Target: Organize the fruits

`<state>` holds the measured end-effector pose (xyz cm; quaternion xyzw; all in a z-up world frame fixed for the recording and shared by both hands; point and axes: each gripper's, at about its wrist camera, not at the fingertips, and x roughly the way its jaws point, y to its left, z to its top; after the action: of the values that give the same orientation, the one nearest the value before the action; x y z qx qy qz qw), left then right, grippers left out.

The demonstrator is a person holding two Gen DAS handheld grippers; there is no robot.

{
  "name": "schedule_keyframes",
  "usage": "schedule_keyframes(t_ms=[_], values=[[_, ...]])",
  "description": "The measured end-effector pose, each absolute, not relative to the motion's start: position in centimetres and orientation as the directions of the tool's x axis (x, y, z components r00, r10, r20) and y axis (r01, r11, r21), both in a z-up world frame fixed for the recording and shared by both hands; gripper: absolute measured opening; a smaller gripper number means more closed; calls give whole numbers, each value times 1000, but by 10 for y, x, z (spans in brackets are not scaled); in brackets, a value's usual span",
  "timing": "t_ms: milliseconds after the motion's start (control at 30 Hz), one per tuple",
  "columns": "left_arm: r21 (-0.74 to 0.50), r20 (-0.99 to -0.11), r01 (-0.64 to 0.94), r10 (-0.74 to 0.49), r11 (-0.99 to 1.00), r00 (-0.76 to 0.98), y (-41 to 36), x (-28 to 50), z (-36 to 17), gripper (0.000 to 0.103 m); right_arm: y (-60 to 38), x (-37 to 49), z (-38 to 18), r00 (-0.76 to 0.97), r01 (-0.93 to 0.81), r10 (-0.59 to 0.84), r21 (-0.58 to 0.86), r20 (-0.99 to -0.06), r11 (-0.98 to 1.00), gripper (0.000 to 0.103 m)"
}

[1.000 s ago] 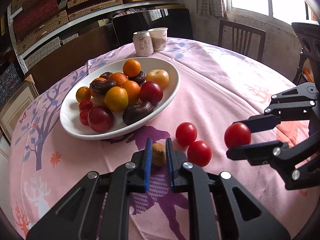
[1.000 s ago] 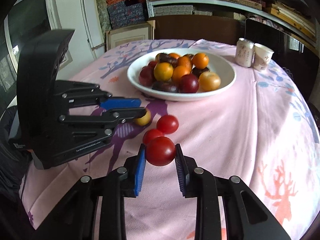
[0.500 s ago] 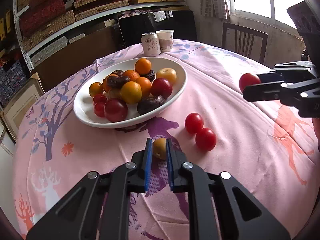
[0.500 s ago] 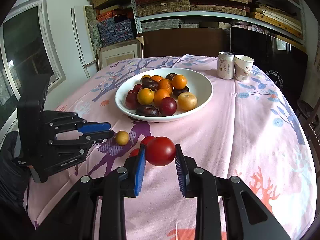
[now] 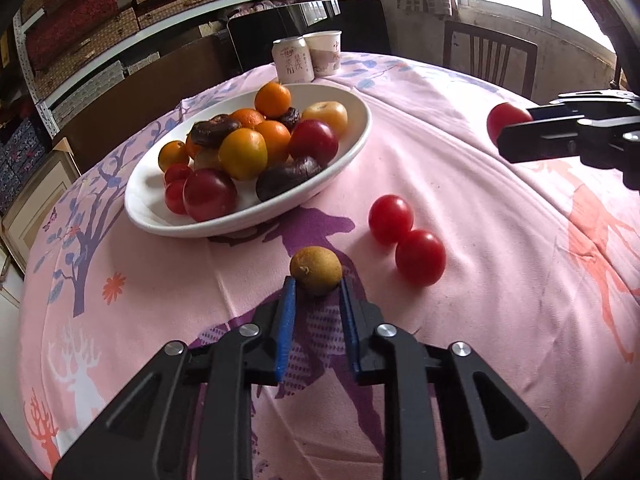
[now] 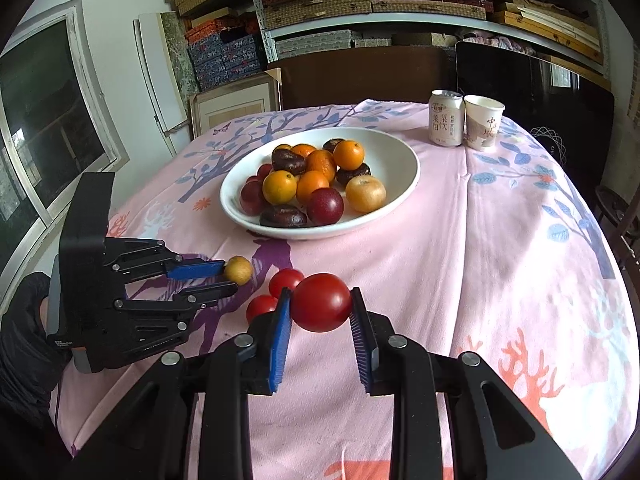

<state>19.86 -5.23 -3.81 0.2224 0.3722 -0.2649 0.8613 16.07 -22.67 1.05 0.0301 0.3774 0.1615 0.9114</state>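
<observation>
A white bowl full of oranges, red and dark fruits stands on the pink tablecloth. My left gripper has its jaws opening, and a small yellow-brown fruit sits right at the fingertips, low over the cloth, no longer squeezed. My right gripper is shut on a red tomato, held above the cloth right of the bowl. Two more red tomatoes lie together on the cloth between the grippers.
A drinks can and a paper cup stand beyond the bowl at the table's far edge. A wooden chair is behind the table. Shelves of boxes line the back wall. A dark-gloved hand holds the left gripper.
The left jaws have widened and the small fruit now sits out at their tips. The right gripper with its tomato has risen and drawn away from the two loose tomatoes.
</observation>
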Motion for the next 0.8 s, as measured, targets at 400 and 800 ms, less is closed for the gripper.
schedule_keyframes(t_ms=[400, 800], values=[[119, -725, 576, -325, 809, 607, -55, 216, -16, 28, -233, 213, 31, 690, -257, 336, 218, -641, 942, 29], [15, -759, 584, -371, 812, 535, -76, 236, -37, 46, -240, 214, 14, 662, -243, 356, 261, -659, 934, 29]])
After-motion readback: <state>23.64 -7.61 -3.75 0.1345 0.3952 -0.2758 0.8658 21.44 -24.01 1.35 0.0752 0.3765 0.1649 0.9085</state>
